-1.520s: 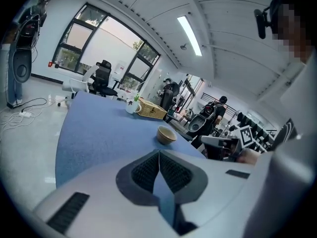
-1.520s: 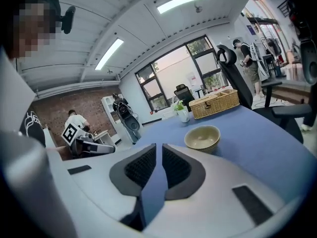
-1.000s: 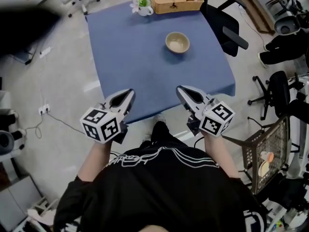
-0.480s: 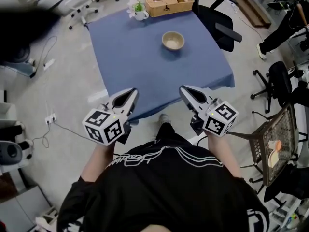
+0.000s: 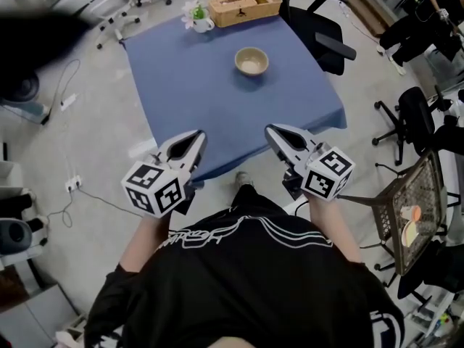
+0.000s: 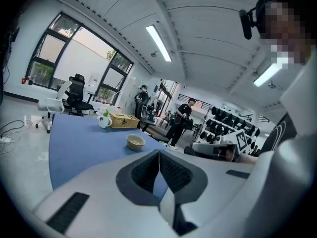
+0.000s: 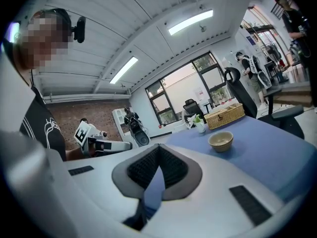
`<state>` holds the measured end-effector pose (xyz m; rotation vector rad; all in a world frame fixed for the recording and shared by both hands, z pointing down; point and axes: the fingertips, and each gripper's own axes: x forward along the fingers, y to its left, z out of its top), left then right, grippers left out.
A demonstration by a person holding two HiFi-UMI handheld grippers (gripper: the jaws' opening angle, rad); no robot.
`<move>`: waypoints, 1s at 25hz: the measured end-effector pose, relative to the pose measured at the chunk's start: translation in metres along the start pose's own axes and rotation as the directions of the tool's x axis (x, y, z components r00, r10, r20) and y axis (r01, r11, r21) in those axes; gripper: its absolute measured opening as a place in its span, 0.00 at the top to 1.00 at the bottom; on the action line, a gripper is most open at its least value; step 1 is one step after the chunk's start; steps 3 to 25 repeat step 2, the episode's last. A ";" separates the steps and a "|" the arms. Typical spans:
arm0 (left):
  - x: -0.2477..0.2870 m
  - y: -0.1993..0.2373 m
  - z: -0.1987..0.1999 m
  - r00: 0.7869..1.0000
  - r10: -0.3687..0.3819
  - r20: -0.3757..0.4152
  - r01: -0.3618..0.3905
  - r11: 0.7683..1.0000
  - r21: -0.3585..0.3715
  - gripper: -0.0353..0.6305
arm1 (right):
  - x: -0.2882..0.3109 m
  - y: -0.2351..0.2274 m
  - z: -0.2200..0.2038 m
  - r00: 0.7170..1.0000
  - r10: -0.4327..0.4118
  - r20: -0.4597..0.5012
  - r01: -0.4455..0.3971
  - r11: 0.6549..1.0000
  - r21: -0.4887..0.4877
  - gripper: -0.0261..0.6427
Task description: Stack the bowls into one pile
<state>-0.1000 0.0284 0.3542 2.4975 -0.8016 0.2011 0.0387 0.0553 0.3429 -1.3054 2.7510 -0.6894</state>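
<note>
One tan bowl [image 5: 251, 61] stands on the blue table [image 5: 196, 93], right of its middle; whether others are nested in it I cannot tell. The same bowl [image 6: 135, 142] shows far beyond the left jaws and, in the right gripper view, the bowl [image 7: 221, 141] lies ahead to the right. My left gripper [image 5: 197, 135] hovers over the table's near edge, shut and empty. My right gripper [image 5: 270, 130] hangs level with it a little to the right, also shut with nothing in it. Both are well short of the bowl.
A wicker basket [image 5: 243, 6] and a white mug with a plant [image 5: 196, 17] stand at the table's far edge. A black office chair [image 5: 319, 31] sits at the far right corner. More chairs [image 5: 417, 122] and a wire rack [image 5: 406, 216] stand to the right.
Both grippers have lifted slightly and stay shut. The head view has shifted, so the table and bowl show a bit further up and left; the bowl keeps its place on the table.
</note>
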 end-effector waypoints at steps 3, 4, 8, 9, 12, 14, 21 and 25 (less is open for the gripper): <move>0.005 -0.004 0.003 1.000 -0.005 0.002 0.005 1.000 0.007 0.91 | -0.003 -0.004 0.002 1.000 -0.001 -0.002 0.001 1.000 -0.004 0.92; 0.005 -0.004 0.003 1.000 -0.005 0.002 0.005 1.000 0.007 0.91 | -0.003 -0.004 0.002 1.000 -0.001 -0.002 0.001 1.000 -0.004 0.92; 0.005 -0.004 0.003 1.000 -0.005 0.002 0.005 1.000 0.007 0.91 | -0.003 -0.004 0.002 1.000 -0.001 -0.002 0.001 1.000 -0.004 0.92; 0.005 -0.004 0.003 1.000 -0.005 0.002 0.005 1.000 0.007 0.91 | -0.003 -0.004 0.002 1.000 -0.001 -0.002 0.001 1.000 -0.004 0.92; 0.005 -0.004 0.003 1.000 -0.005 0.002 0.005 1.000 0.007 0.91 | -0.003 -0.004 0.002 1.000 -0.001 -0.002 0.001 1.000 -0.004 0.92; 0.005 -0.004 0.003 1.000 -0.005 0.002 0.005 1.000 0.007 0.91 | -0.003 -0.004 0.002 1.000 -0.001 -0.002 0.001 1.000 -0.004 0.92; 0.005 -0.004 0.003 1.000 -0.005 0.002 0.005 1.000 0.007 0.91 | -0.003 -0.004 0.002 1.000 -0.001 -0.002 0.001 1.000 -0.004 0.92; 0.005 -0.004 0.003 1.000 -0.005 0.002 0.005 1.000 0.007 0.91 | -0.003 -0.004 0.002 1.000 -0.001 -0.002 0.001 1.000 -0.004 0.92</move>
